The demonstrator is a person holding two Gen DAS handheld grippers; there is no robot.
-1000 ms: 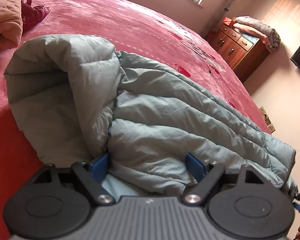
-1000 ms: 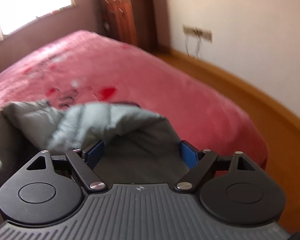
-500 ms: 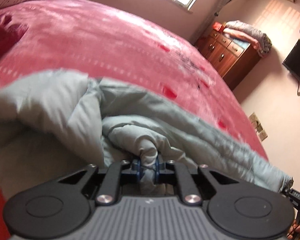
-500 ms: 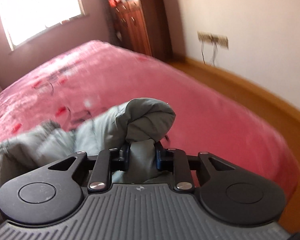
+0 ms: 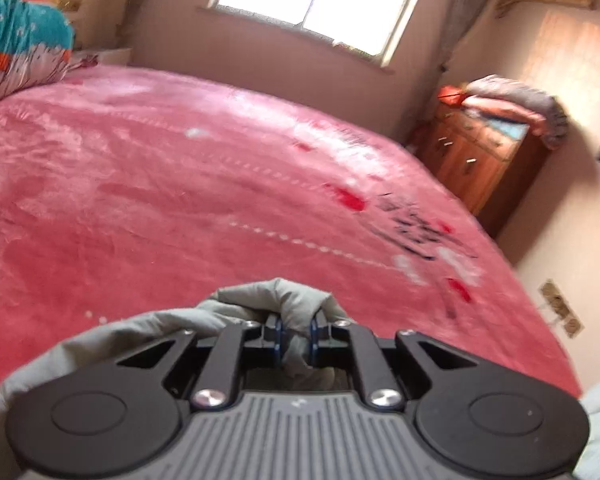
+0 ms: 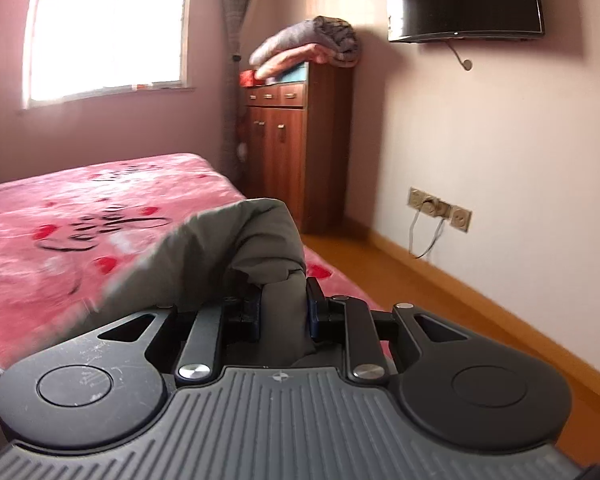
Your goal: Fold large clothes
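Both of your tongs are clamped on the grey padded jacket, above the pink bed.

Your left tongs [image 5: 295, 334] pinch a bunched fold of the grey jacket [image 5: 276, 300] between their blue pads; the fabric bulges out at 12 o'clock and trails away toward 8 o'clock over the pink bed [image 5: 180, 184]. Your right tongs [image 6: 283, 314] squeeze another thick roll of the jacket [image 6: 236, 252], which humps up at 11 o'clock and drapes toward 9 o'clock, with the bed [image 6: 60, 216] beyond it and a wooden cabinet [image 6: 288, 144] at 12 o'clock.
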